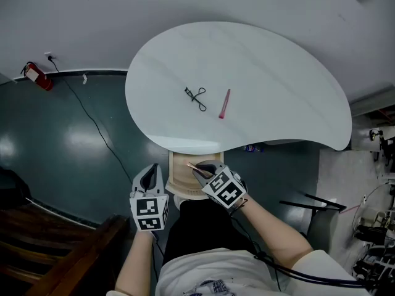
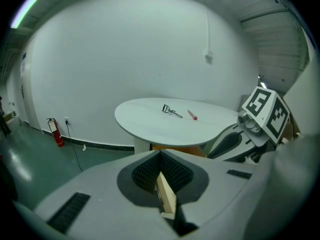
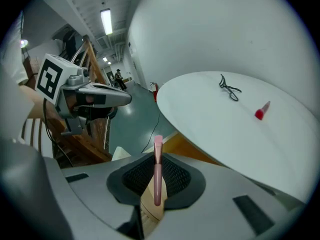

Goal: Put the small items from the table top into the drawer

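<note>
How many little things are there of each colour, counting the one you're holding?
Pink sticks: 2, one on the table, one in the right tool
Black curler: 1, on the table
Total: 3

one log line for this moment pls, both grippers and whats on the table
right gripper: shut on pink stick, at open drawer | left gripper: shut, empty | table: black metal tool, red-pink tube not yet stowed

Pink stick [image 3: 158,174], wht table [image 1: 278,73] (blk curler [image 1: 195,97]).
</note>
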Available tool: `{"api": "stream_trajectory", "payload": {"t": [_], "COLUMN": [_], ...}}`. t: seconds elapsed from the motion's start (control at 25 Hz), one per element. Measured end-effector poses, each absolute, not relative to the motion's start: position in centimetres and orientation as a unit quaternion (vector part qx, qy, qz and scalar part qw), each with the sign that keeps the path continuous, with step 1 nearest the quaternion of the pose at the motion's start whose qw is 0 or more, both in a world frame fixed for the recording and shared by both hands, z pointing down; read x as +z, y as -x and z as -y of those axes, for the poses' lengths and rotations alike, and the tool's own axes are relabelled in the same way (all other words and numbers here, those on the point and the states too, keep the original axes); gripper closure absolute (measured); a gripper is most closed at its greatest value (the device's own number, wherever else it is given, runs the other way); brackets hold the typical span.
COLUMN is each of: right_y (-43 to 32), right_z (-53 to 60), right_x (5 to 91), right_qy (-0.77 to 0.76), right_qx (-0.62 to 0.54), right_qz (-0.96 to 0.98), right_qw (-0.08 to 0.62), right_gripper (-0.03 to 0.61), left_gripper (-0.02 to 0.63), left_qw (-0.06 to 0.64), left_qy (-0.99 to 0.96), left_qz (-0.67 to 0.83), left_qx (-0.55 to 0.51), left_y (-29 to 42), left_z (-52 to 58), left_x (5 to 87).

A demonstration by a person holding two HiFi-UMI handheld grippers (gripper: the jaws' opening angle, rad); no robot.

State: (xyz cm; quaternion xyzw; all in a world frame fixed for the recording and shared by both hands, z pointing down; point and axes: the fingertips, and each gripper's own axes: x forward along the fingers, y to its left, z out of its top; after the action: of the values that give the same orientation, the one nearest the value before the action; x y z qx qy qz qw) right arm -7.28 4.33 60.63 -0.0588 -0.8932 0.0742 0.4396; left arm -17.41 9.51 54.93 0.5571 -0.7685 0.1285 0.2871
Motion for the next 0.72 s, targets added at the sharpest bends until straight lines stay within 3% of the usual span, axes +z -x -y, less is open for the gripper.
{"api": "stream_trajectory", "payload": {"t": [0.36,0.72], "right_y": [7.9,8.3], "right_z": [-5.8,-6.7], "right_x": [64.2,67.4], "right_qy": [0.192,0.249], "right_qx": [-0.054,-0.081], "right_qz": [0.86,0.84], "right_qw": [0.47,0.475], "right_gripper": [0.517,0.517], "left_gripper": [0.594,0.594], "left_qw": [0.298,0.303], "left_qy": [-0.557,-0.554], "left_qz": [0.762,0.759], "left_qx": [0.146,0.157], "left_y": [17.0,17.2], "left_z": [-9.7,-9.9], "left_x": [59.1,61.3]}}
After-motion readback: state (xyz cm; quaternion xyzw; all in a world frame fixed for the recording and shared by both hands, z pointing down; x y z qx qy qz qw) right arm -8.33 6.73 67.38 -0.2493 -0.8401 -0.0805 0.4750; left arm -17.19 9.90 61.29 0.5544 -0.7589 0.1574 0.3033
